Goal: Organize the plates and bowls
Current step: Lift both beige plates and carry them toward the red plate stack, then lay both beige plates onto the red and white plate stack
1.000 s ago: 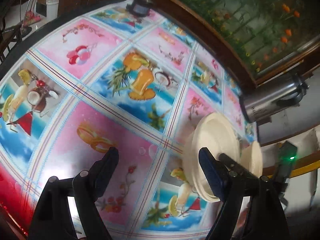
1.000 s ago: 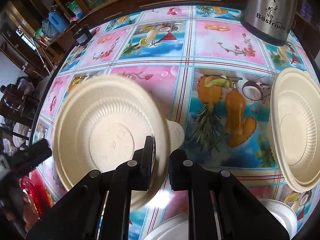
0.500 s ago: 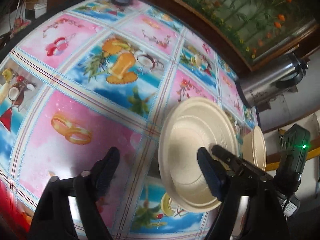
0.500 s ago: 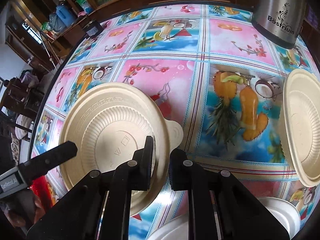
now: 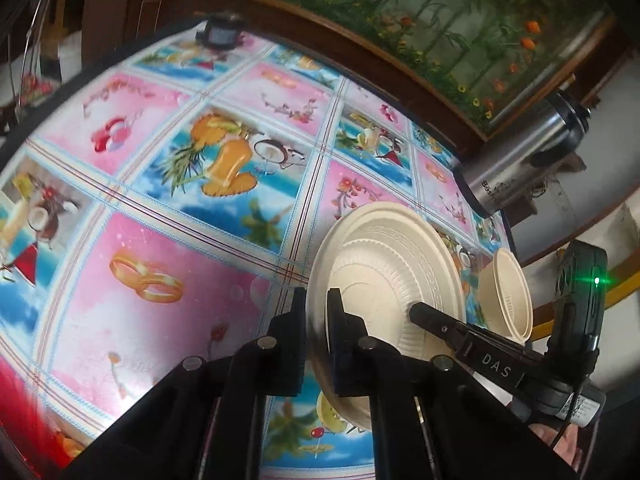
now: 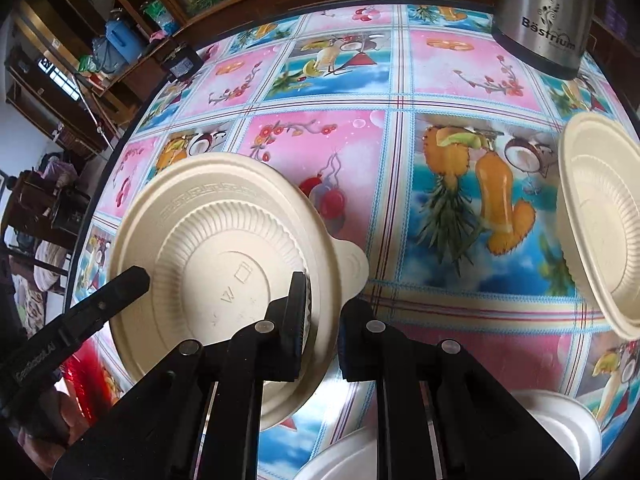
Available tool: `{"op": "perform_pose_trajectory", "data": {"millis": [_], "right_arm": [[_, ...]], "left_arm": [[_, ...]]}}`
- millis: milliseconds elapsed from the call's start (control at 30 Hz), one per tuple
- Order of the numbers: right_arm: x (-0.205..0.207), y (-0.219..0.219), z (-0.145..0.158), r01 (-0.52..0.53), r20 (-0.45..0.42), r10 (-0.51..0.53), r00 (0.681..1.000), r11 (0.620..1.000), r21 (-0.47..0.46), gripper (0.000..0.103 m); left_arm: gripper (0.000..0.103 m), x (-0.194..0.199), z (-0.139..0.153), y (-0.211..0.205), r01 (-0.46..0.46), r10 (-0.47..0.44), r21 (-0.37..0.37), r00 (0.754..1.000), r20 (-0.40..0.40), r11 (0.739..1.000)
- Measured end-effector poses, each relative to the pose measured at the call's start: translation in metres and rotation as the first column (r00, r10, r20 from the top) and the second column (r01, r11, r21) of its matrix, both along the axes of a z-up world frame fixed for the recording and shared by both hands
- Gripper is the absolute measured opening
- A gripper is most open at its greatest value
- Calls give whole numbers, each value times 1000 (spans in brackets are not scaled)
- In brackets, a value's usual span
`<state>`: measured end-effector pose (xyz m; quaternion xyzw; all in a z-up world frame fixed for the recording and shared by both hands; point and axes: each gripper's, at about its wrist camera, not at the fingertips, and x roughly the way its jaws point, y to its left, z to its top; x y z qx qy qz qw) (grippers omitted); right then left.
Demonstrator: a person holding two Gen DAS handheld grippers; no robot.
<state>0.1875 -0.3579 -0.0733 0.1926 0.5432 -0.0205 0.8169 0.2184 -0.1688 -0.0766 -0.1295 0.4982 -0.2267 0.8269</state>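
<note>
A cream paper plate (image 5: 384, 280) with a ribbed well and a small tab is held above the patterned tablecloth (image 5: 168, 240). My left gripper (image 5: 316, 316) is shut on its near rim. In the right wrist view the same plate (image 6: 224, 248) is also pinched at its rim by my right gripper (image 6: 324, 304), and the left gripper's finger (image 6: 116, 292) touches its far left edge. A cream bowl (image 6: 600, 220) stands at the right; it also shows in the left wrist view (image 5: 506, 296).
A steel Bastrium kettle (image 6: 548, 16) stands at the table's far right. White plates (image 6: 560, 428) lie at the near right edge. A small dark device (image 6: 182, 64) sits at the far left rim. A wooden-framed aquarium (image 5: 440, 20) runs behind the table.
My left gripper moved right and shut on the plate's rim; it was open. The right gripper stayed shut on the plate and carried it slightly forward.
</note>
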Motion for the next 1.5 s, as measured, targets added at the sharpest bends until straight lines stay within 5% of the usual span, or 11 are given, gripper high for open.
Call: {"op": "perform_pose_trajectory", "data": {"millis": [400,833,1167,1500], "right_arm": [[-30,20,40,3,107,-10,994,998,66,13],[-95,132,87,-175,266,128,956,972,160,13],[-111,238,71,-340,243,294,925,924,177,13],[-97,301,27,-411,130,395,910,900,146,13]], "left_arm": [[9,-46,29,32,-15,13,34,997,82,999],[10,-133,78,138,-99,66,136,972,224,986],[10,-169,76,223,-202,149,227,962,229,953],[11,-163,33,259,-228,202,271,972,120,935]]}}
